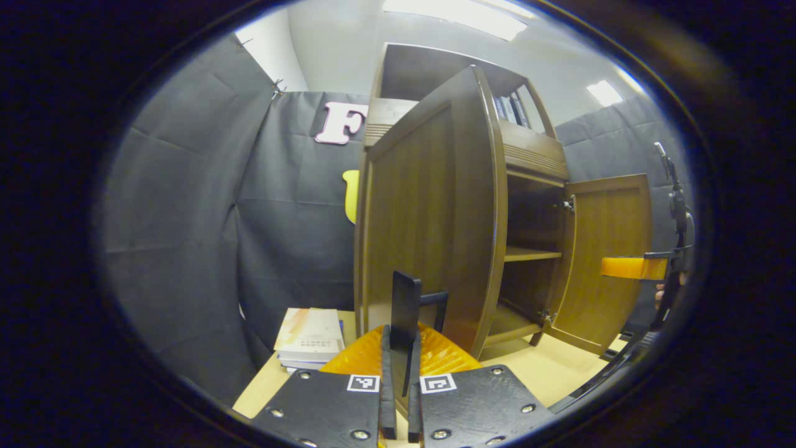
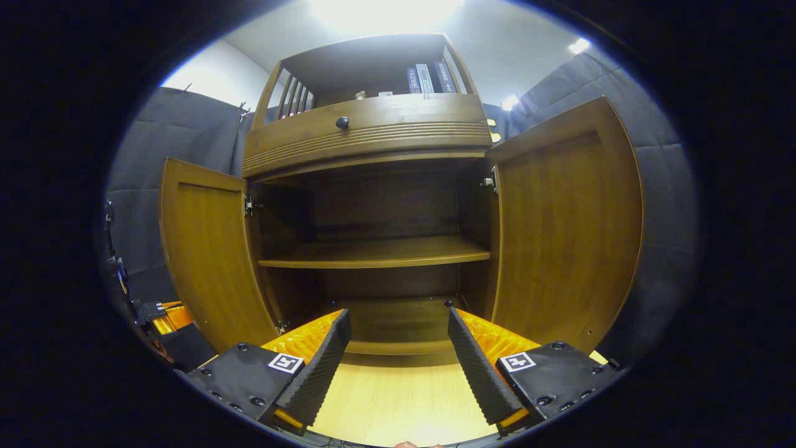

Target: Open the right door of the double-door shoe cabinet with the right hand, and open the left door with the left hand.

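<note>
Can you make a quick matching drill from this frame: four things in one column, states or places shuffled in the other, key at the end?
Things:
1. left gripper
2. right gripper
3. left door
4. stack of books

States or places:
A. jaws apart, holding nothing, facing the open cabinet
B. on the table, left of the cabinet in the left gripper view
C. jaws closed on the dark door handle
D. swung out, handle being gripped

Pairs: 1-C, 2-A, 3-D, 4-B
</note>
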Motion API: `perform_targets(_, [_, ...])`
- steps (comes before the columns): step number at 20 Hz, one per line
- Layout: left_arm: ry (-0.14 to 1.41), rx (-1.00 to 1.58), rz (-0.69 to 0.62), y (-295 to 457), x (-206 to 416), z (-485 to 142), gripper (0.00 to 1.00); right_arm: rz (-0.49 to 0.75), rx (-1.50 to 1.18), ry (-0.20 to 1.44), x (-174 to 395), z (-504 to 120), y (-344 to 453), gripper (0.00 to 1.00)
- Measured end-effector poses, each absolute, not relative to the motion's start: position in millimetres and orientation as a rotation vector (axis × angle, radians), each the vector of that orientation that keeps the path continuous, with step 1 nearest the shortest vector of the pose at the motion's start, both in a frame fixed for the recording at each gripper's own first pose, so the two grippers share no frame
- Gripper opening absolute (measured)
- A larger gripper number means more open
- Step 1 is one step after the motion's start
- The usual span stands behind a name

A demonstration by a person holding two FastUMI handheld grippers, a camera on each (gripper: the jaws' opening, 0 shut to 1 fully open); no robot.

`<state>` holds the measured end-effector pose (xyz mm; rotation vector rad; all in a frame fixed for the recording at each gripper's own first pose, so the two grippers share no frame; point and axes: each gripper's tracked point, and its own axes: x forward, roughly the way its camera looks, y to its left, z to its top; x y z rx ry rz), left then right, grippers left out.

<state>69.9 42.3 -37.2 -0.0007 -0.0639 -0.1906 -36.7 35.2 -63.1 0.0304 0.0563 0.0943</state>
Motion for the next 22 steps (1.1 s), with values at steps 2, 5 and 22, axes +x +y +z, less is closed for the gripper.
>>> perform_targets(2, [-0.084, 0.002, -0.197, 75, 70, -34, 0.11, 0.093, 0.012, 0.069, -42, -62, 34, 0.95])
perform_targets(5, [-0.096, -0.024, -0.204, 119, 76, -34, 0.03, 0.094, -0.008, 0.082, -50, -53, 31, 0.99])
perform_targets(22, [-0.094, 0.001, -0.171, 138, 11, -18, 0.01, 0.006, -0.051, 0.052, -69, -19, -30, 0.97])
